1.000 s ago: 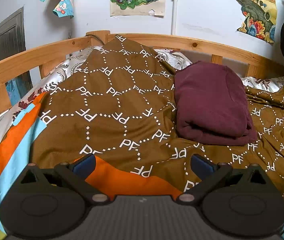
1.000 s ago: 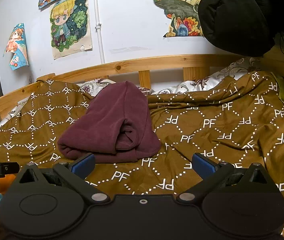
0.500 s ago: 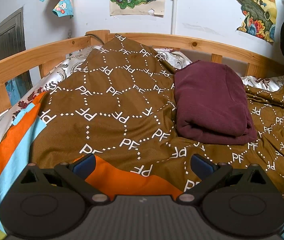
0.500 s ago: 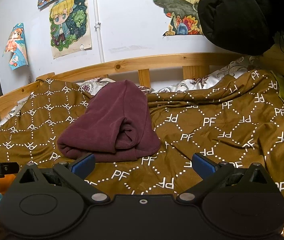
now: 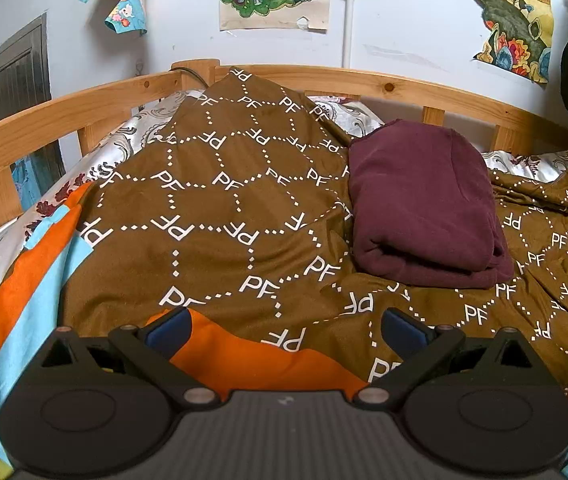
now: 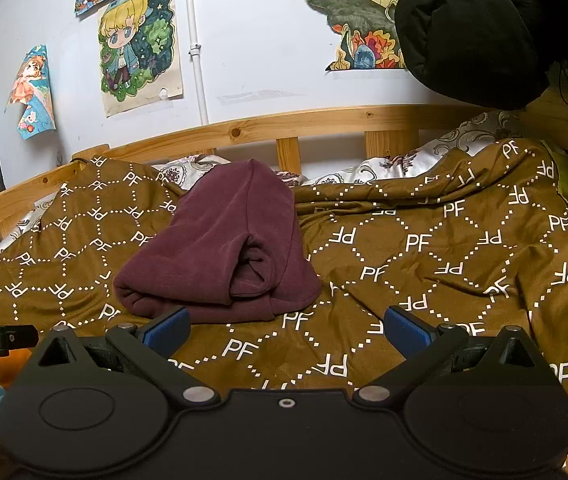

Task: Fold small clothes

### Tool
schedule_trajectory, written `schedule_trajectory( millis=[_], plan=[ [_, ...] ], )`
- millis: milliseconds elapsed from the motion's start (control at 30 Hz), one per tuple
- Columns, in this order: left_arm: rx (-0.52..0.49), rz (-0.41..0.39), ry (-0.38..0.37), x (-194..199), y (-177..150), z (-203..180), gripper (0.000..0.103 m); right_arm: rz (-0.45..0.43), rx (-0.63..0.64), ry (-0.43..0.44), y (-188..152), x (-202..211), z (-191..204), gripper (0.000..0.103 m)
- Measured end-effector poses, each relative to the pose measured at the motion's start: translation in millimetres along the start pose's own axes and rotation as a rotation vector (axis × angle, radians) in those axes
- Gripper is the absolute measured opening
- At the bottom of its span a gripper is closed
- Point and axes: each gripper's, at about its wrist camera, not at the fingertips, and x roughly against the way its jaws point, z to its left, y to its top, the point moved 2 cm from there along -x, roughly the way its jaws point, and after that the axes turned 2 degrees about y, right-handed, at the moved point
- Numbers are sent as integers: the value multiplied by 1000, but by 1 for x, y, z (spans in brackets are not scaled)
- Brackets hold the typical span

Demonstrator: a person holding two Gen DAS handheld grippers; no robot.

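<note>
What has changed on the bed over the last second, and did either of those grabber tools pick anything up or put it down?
Almost nothing. The left gripper and right gripper stay open and empty, short of the folded maroon garment; nothing was taken hold of or let go. The views drift only slightly. The garment still lies folded on the brown patterned blanket, beside the wooden bed rail.
</note>
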Motion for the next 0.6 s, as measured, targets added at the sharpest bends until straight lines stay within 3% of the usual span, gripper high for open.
schedule_trajectory(
  millis=[600],
  plan=[
    [-2, 3, 0, 0, -2, 0, 102, 2, 0, 0, 0, 0, 0, 102]
  ],
)
